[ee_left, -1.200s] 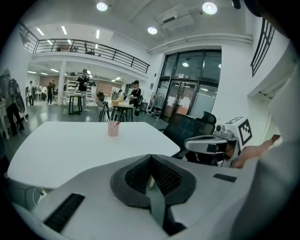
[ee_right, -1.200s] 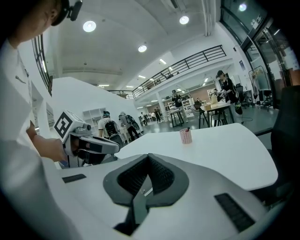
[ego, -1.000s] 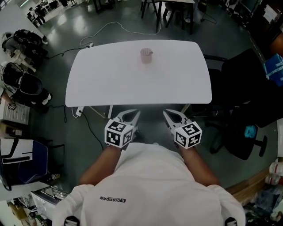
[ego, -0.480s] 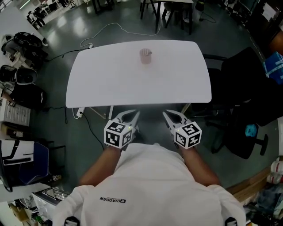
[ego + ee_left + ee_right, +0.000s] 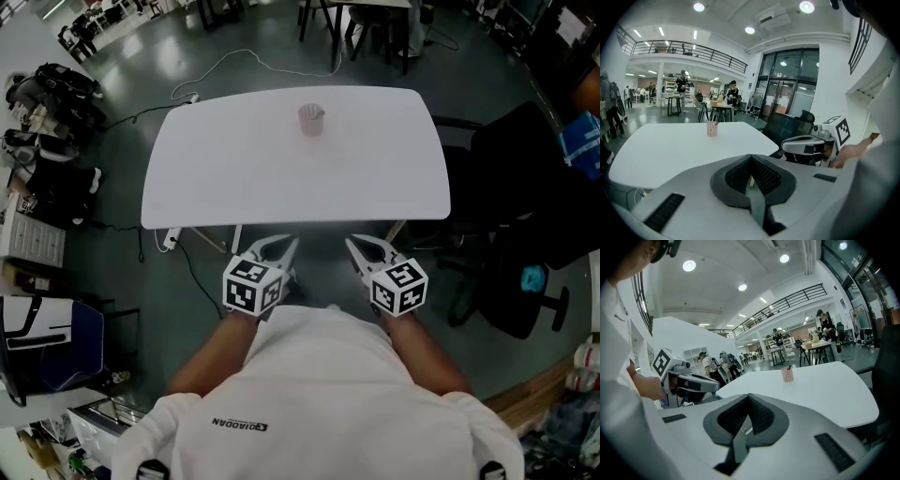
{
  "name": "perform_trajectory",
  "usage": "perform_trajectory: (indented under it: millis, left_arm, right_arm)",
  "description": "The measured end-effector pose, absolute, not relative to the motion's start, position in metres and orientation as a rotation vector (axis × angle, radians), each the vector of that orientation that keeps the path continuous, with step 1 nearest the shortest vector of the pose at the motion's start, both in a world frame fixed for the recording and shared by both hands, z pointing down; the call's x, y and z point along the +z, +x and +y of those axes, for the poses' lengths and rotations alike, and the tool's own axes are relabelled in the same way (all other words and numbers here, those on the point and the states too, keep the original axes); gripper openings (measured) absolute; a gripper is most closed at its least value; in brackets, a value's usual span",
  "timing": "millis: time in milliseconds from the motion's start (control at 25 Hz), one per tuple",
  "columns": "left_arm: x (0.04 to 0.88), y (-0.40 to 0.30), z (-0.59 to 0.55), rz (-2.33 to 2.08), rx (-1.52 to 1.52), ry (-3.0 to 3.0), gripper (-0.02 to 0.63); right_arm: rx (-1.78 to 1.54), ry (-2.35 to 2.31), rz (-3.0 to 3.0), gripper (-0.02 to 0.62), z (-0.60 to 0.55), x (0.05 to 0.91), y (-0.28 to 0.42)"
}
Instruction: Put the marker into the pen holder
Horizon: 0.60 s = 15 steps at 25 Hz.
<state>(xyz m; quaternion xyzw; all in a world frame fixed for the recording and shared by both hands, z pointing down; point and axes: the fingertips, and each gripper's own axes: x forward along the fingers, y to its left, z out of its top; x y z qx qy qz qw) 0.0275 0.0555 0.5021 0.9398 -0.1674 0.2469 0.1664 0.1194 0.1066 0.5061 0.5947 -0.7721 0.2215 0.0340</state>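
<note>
The person wore a white short-sleeved shirt (image 5: pixel 319 375) with a small line of dark lettering across the back. The left hand-held gripper (image 5: pixel 283 246) and the right hand-held gripper (image 5: pixel 359 246) each had a pale grey-white body, dark ribbed pads (image 5: pixel 764 176) inside the jaws, dark slotted strips on the casing, and a white cube (image 5: pixel 251 286) printed with black square markers.

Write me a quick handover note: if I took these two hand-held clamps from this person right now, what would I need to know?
Grippers: left gripper and right gripper both have their fingers closed on nothing, held side by side just short of the table.
Things: the pink pen holder stands upright near the far edge.
Done: a thin dark tip pokes out of it, probably the marker, but it is too small to be sure.
Left: apparently nothing; just check the holder up close.
</note>
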Motion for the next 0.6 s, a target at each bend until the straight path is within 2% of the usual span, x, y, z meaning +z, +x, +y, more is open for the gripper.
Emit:
perform_trajectory:
  millis: [600]
  left_arm:
    - [0.501,0.022,0.044,-0.507,0.705,2.676,0.026]
  right_arm:
    - [0.684,1.818,-2.381,0.018,0.096,0.510,0.118]
